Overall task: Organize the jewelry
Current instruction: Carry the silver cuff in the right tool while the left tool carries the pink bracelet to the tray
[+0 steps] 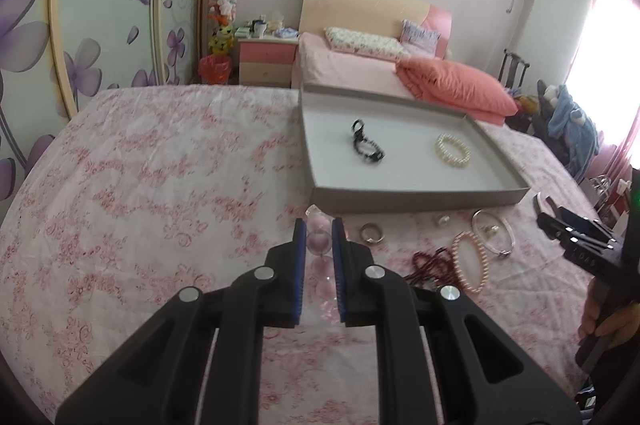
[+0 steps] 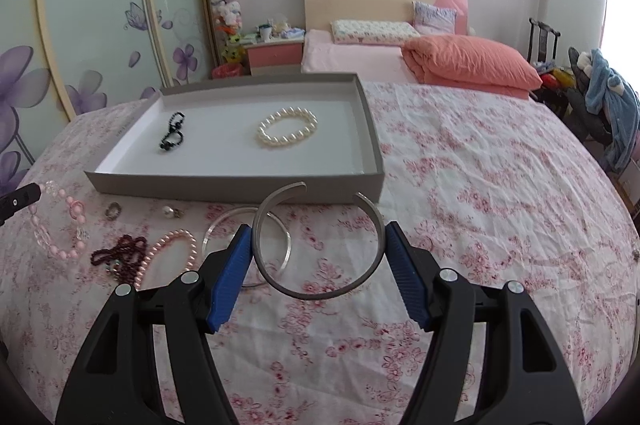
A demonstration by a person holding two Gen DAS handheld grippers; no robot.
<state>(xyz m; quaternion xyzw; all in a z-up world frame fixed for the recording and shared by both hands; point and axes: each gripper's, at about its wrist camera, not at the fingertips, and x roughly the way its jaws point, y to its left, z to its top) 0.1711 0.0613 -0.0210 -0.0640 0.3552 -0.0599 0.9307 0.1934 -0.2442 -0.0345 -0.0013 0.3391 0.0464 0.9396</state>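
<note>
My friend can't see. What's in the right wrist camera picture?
The right gripper holds an open silver cuff bracelet above a flowery pink tablecloth. Behind it, a grey tray holds a white pearl bracelet and a black bead bracelet.

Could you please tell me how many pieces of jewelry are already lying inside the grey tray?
2. A black bead bracelet lies toward the left of the grey tray, and a white pearl bracelet lies toward its right. The tray floor shows fully, so nothing seems hidden.
</note>
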